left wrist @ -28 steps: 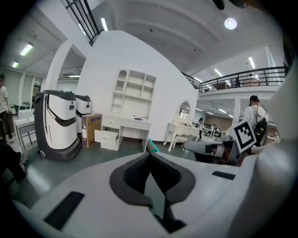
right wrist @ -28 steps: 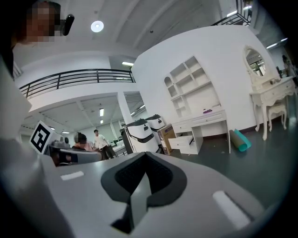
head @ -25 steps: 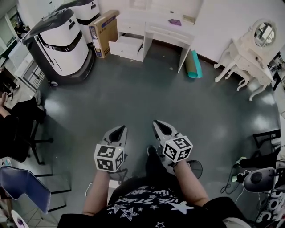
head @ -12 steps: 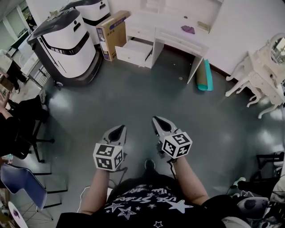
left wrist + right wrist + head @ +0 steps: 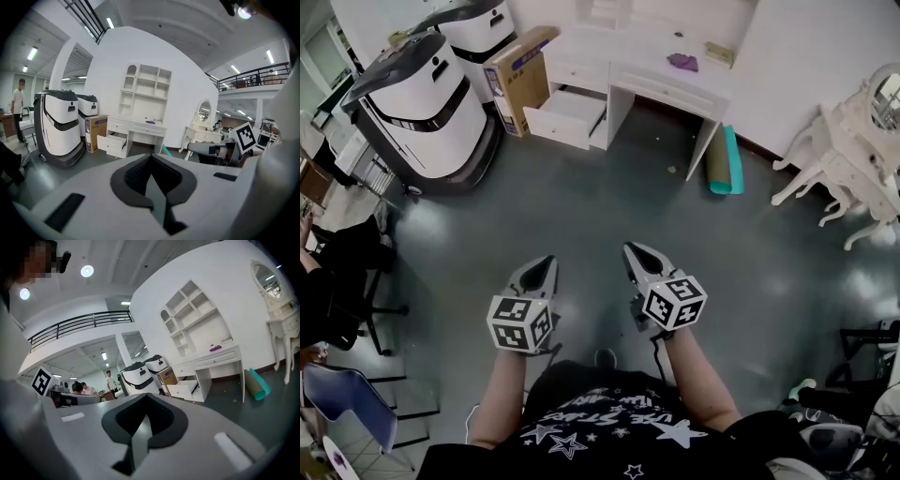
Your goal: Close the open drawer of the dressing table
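Grey floor, drawer jutting into room (open)

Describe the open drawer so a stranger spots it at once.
Find the white dressing table with shelves against the far wall. Its left pedestal stands beside a cardboard box. The drawer is the pedestal's lower one, the only one pulled out; the others are shut.
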Motion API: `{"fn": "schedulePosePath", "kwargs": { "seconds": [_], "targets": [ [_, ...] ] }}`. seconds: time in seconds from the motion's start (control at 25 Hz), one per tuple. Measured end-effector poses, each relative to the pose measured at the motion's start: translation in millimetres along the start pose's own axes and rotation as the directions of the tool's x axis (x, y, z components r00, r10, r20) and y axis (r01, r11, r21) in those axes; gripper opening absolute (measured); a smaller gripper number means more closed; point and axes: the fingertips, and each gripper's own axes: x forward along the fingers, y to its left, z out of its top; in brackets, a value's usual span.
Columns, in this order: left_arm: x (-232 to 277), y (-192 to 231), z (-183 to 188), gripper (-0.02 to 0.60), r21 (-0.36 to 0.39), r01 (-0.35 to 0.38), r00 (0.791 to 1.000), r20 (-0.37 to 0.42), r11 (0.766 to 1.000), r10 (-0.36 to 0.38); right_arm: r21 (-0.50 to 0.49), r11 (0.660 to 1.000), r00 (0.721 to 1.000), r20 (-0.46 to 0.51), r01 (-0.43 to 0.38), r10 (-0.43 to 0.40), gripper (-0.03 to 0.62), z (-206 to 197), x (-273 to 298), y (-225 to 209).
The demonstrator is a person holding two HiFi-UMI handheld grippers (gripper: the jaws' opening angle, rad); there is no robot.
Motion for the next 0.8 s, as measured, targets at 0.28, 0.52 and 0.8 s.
{"fn": "schedulePosePath", "kwargs": {
  "seconds": [0.28,0.52,0.8],
  "targets": [
    [15.0,6.6,6.7,0.009,0.001,0.005,1.000,-0.016,1.000,-0.005,0.046,0.998,0.999,0.005,0.043,-0.043,0.002,-5.8,-3.7,-20.0],
    [42.4,38.9,8.7,0.009,0.003,-0.012,1.000,-0.023,1.000,0.012,0.033,0.998,0.998,-0.033,0.055,-0.054,0.002,-11.2,24.1,-31.3],
    [103.6,90.8,33.1,0.009,-0.034,0.037,0.999,-0.031,0.999,-0.038,0.031,0.995,0.994,-0.049,0.096,-0.094,0.002,14.0,102.5,-52.0]
  ]
}}
